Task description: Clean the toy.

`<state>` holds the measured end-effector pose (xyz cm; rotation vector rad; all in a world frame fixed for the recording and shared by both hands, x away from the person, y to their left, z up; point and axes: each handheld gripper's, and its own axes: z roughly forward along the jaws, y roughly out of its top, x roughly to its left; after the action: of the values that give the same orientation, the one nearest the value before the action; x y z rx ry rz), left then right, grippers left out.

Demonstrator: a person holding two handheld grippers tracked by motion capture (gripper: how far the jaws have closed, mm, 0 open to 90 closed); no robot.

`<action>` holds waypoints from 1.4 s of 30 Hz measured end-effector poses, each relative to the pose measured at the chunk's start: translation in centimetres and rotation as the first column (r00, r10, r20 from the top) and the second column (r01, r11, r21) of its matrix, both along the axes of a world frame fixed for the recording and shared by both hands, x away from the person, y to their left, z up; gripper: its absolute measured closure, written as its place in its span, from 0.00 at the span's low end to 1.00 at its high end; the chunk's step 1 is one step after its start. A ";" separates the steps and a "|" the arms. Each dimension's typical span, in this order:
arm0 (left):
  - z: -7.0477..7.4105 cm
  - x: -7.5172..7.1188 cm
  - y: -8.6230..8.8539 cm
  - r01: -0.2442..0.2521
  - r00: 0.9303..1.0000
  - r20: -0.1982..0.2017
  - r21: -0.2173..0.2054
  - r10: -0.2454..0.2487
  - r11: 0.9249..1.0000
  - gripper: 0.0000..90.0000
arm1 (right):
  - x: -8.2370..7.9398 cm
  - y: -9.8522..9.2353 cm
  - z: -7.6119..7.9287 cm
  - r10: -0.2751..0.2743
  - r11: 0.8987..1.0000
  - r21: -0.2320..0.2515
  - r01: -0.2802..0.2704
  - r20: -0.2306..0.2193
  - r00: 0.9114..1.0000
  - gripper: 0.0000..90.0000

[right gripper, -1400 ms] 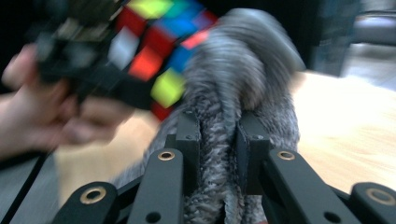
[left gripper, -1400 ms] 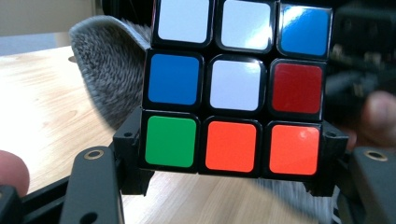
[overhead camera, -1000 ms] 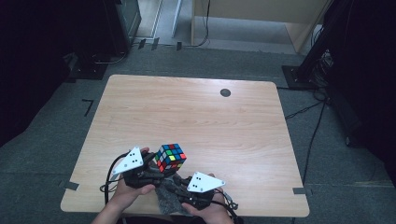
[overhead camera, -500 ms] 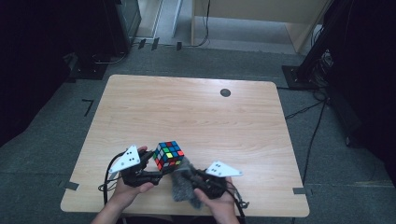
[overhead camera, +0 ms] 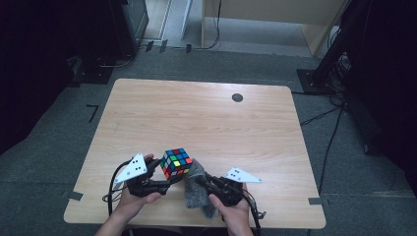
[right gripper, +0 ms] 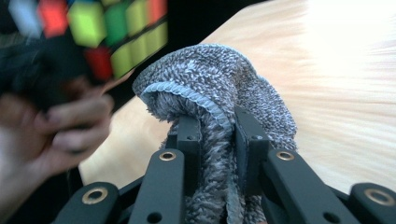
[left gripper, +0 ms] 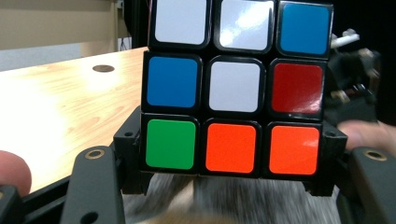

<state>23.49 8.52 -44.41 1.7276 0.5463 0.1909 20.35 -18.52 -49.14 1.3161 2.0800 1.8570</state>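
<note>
Grey cloth [right gripper: 219, 93] is pinched in the right gripper [right gripper: 218, 135], just beside the cube [left gripper: 236, 88], which the left gripper [left gripper: 233, 163] clamps between its jaws.

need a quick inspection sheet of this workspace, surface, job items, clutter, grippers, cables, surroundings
surface: light wooden table, bare apart from a dark round spot near its far edge.
job's things: colour cube held above the table's near edge; grey cloth bunched beside it, right up against the cube.
clutter: nothing seen.
grippers: left gripper shut on the cube's two sides; right gripper shut on a fold of the cloth.
cables: black cable loops from the left gripper; another trails from the right; more cables on the floor to the right.
surroundings: grey carpet, dark stands and equipment around, tape marks by the table corners.
</note>
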 end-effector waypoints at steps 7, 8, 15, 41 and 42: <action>-0.4 -0.4 -0.8 0.014 1.000 0.011 0.051 -0.014 0.999 0.38 | -1.3 3.1 1.0 0.116 0.993 0.007 -0.116 0.040 0.992 0.84; -0.3 -0.3 -0.6 0.007 1.000 0.008 0.039 -0.007 0.999 0.38 | -1.0 2.4 1.0 0.091 0.995 0.038 -0.092 0.023 0.996 0.84; 0.0 0.1 0.4 -0.019 1.000 0.004 0.013 0.018 1.000 0.38 | 0.9 -2.8 0.5 -0.137 0.990 0.030 0.137 0.009 0.991 0.84; -0.5 0.7 0.8 -0.052 0.999 -0.014 0.041 0.053 0.998 0.38 | 1.9 -7.3 1.6 -0.358 0.907 -0.180 0.380 0.143 0.923 0.47; -0.5 0.7 0.8 -0.053 0.998 -0.014 0.041 0.053 0.998 0.38 | 1.8 -7.1 1.9 -0.355 0.908 -0.178 0.379 0.150 0.923 0.46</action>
<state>24.17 9.31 -44.90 1.7565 0.6032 0.2286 22.11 -25.66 -47.27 1.3953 1.7591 1.4815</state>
